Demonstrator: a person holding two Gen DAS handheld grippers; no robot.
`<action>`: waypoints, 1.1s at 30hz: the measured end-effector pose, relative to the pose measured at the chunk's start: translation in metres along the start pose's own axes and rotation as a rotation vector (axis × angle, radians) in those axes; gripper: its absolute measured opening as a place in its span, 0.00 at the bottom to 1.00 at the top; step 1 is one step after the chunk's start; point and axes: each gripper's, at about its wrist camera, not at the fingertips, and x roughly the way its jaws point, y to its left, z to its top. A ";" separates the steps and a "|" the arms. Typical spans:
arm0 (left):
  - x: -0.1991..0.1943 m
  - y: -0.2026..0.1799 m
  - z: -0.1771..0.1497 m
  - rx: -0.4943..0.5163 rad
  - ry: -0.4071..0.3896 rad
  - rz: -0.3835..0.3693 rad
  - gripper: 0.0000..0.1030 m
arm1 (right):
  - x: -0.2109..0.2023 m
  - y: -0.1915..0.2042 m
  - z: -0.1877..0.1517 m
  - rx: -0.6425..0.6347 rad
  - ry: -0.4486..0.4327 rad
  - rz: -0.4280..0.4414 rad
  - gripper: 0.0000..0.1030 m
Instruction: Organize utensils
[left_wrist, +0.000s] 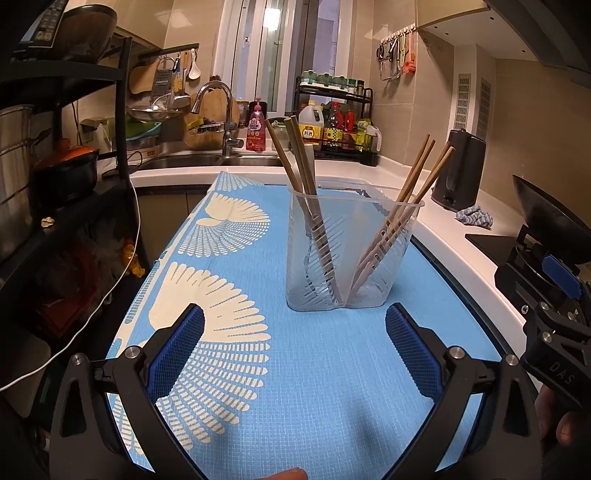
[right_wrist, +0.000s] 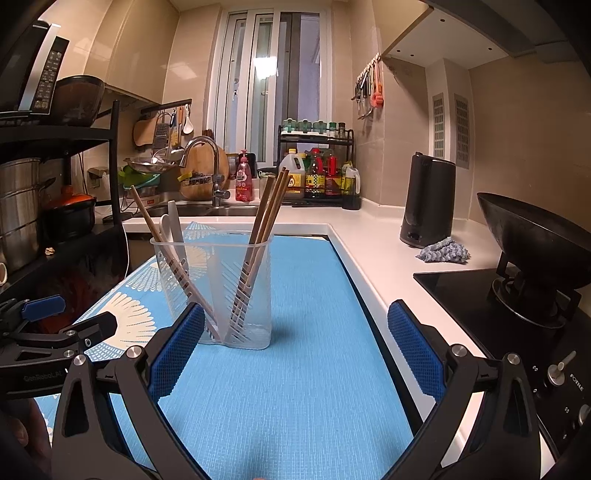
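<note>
Blue-padded fingers (left_wrist: 183, 354) of the left gripper (left_wrist: 294, 354) are seen nearest the lens, spread wide apart with nothing between them; the right gripper (right_wrist: 295, 354) is likewise held wide open and empty, low over the mat.

White tabletop (right_wrist: 373, 247) is noted running around the corner toward the sink (left_wrist: 192, 160). A blue mat (right_wrist: 295, 387) with cream fan shapes is laid along it.

A black wok (right_wrist: 535, 236) is set on the stove (right_wrist: 480, 295) at the right. A dark kettle (right_wrist: 426, 203) is stood near the wall, with a blue-grey cloth (right_wrist: 443, 254) just beside its base.

A clear slotted holder (left_wrist: 351, 251) is stood upright on the mat, ahead of both grippers and touched by neither. It is divided into two compartments. In the left-wrist view, chopsticks (left_wrist: 413, 195) are leaned to the right in the right compartment; more chopsticks (left_wrist: 295, 155) are leaned to the left in the left compartment. In the right-wrist view, a white spoon (right_wrist: 171, 229) is seen in the left compartment beside them.
</note>
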 end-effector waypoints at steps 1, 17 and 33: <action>-0.001 0.000 0.000 0.000 -0.002 -0.001 0.93 | 0.000 0.000 0.000 0.000 -0.001 0.000 0.95; -0.002 -0.003 0.000 0.002 -0.002 -0.008 0.93 | -0.001 0.001 0.001 0.000 -0.005 -0.001 0.95; 0.001 -0.002 -0.001 -0.001 0.006 -0.003 0.93 | -0.002 0.002 0.002 -0.002 -0.006 -0.001 0.95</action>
